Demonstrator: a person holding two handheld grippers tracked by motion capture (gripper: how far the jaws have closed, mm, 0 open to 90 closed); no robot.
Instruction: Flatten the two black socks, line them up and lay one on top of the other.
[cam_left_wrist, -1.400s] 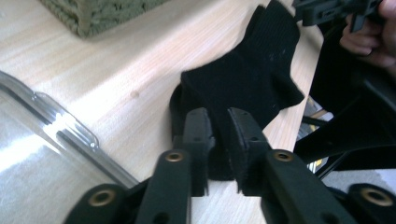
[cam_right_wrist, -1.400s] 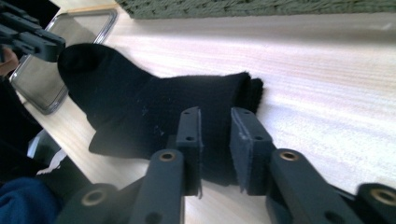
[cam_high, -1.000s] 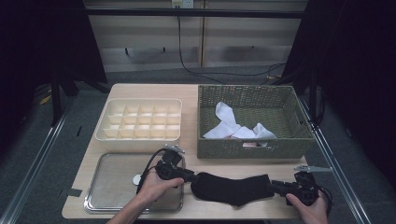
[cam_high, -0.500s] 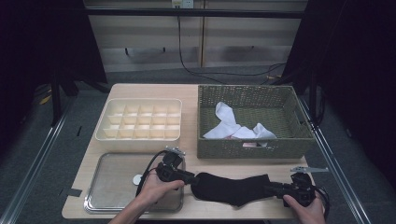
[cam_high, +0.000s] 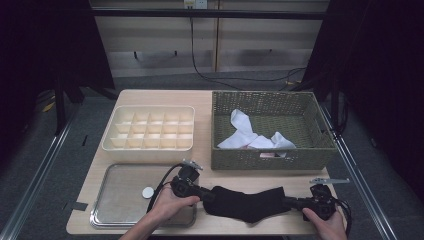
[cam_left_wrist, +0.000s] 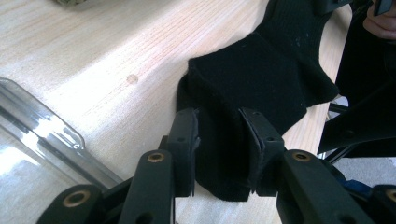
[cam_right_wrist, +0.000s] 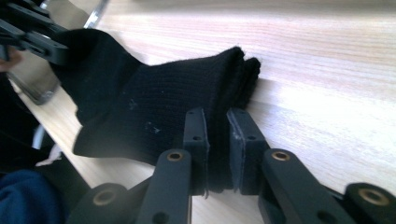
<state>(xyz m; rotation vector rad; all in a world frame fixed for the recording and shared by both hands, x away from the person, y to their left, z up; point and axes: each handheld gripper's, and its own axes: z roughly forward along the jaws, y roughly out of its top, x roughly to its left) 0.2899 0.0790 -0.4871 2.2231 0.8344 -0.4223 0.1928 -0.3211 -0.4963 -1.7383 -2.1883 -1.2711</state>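
**A:** While the big stuff hasn't budged since a second ago, did anything actually change? I see the desk (cam_high: 220, 97), the wicker basket (cam_high: 272, 160) with white cloths (cam_high: 245, 132) in it at the back right, the cream divider box (cam_high: 150, 129) at the back left, and the clear tray (cam_high: 125, 197) at the front left with its small white disc (cam_high: 148, 191).

**B:** Yeah, all of that sits exactly where it was. Black sock (cam_high: 245, 202) too: still lying flat along the front edge of the desk, stretched between the two hands, just right of the tray.

**A:** So it's only the grippers?

**B:** Pretty much. Hands stayed put, but both sets of jaws have just been closing with the sock between them. Right gripper (cam_right_wrist: 218, 140) went furthest: its jaws are now pinched down tight on a fold at one end of the sock, just a thin slot of fabric between the pads.

**A:** And the left?

**B:** Left gripper (cam_left_wrist: 218, 140) is clamped on the other end, jaws a bit wider apart because there's a thicker bunch of sock squeezed in there.
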